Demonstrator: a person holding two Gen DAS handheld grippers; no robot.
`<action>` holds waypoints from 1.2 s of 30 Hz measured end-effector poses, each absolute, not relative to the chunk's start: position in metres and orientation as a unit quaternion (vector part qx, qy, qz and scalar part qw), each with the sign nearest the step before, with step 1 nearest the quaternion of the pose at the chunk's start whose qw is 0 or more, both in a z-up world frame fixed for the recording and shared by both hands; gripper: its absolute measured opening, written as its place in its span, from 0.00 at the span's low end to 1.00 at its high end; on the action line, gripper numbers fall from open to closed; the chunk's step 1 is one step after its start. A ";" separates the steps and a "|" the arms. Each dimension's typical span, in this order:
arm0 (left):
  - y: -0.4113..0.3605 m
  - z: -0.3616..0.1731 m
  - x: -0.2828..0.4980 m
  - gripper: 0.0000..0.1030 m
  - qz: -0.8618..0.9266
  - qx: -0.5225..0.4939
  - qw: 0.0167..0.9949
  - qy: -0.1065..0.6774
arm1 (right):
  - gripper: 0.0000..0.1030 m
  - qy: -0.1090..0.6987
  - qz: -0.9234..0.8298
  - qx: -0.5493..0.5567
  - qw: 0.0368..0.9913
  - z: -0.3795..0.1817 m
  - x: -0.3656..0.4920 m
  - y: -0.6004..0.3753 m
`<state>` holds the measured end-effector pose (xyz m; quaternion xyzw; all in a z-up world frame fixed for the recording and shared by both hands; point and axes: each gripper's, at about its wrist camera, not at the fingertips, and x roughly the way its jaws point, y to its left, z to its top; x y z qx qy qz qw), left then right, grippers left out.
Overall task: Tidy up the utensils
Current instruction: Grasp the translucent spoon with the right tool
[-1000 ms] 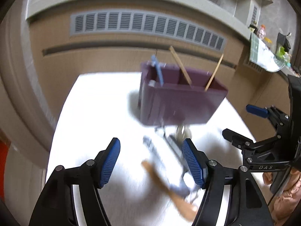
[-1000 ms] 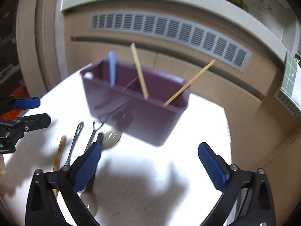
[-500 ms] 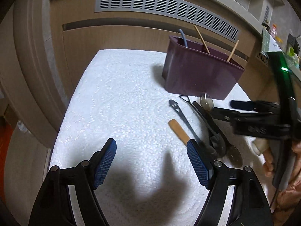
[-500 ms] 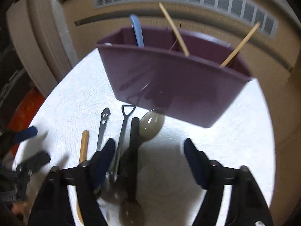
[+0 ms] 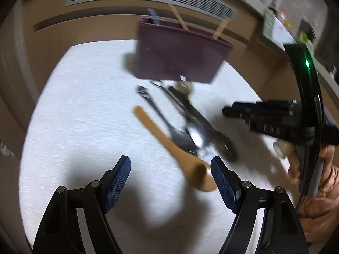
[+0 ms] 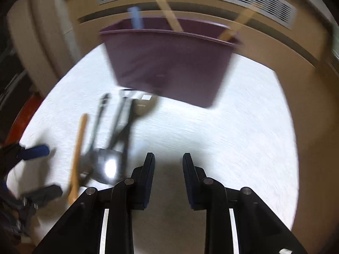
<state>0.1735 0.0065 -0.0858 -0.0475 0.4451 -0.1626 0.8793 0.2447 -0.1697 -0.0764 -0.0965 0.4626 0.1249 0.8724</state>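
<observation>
Left hand-held gripper (image 5: 170,175) stood released, the wooden spoon (image 5: 169,146) bowl just beside its right pad. Right hand-held gripper (image 6: 168,165), lettered "DAS", had just been closing on nothing. Beyond, dark utensils (image 5: 186,122) lay on the white counter (image 5: 84,105) before the purple organizer (image 5: 178,57).

Light: dim, warm room; white table (image 5: 84,105) is the brightest area, near blown out | Shadows: my claws' dark, soft shadows fall on the table below them | Glare: hot spot on the spoon (image 6: 110,167) | Blur: both views motion-smeared, bin (image 6: 167,63) and utensils soft | Distortion: strong fisheye bend, black vignette at corners
</observation>
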 end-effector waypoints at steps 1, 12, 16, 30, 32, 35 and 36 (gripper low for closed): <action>-0.003 -0.087 0.173 0.76 -0.164 -0.035 0.878 0.448 | 0.25 0.459 0.115 -0.092 0.876 -0.076 0.243 -0.176; -0.008 -0.088 0.166 0.76 -0.068 0.101 0.893 0.434 | 0.46 0.447 0.127 -0.101 0.880 -0.074 0.243 -0.175; 0.030 -0.091 0.174 0.76 -0.001 0.088 0.894 0.440 | 0.57 0.435 0.147 -0.074 0.885 -0.061 0.262 -0.151; 0.071 -0.081 0.179 0.76 -0.087 -0.060 0.886 0.452 | 0.26 0.506 0.134 -0.030 0.851 -0.087 0.327 -0.098; 0.068 -0.083 0.178 0.76 -0.093 -0.066 0.884 0.453 | 0.11 0.496 0.137 -0.055 0.856 -0.081 0.322 -0.101; 0.060 -0.082 0.175 0.76 -0.100 -0.060 0.886 0.449 | 0.09 0.470 0.145 -0.063 0.869 -0.066 0.305 -0.114; 0.057 -0.083 0.174 0.76 -0.100 -0.054 0.887 0.448 | 0.09 0.462 0.150 -0.059 0.872 -0.062 0.300 -0.120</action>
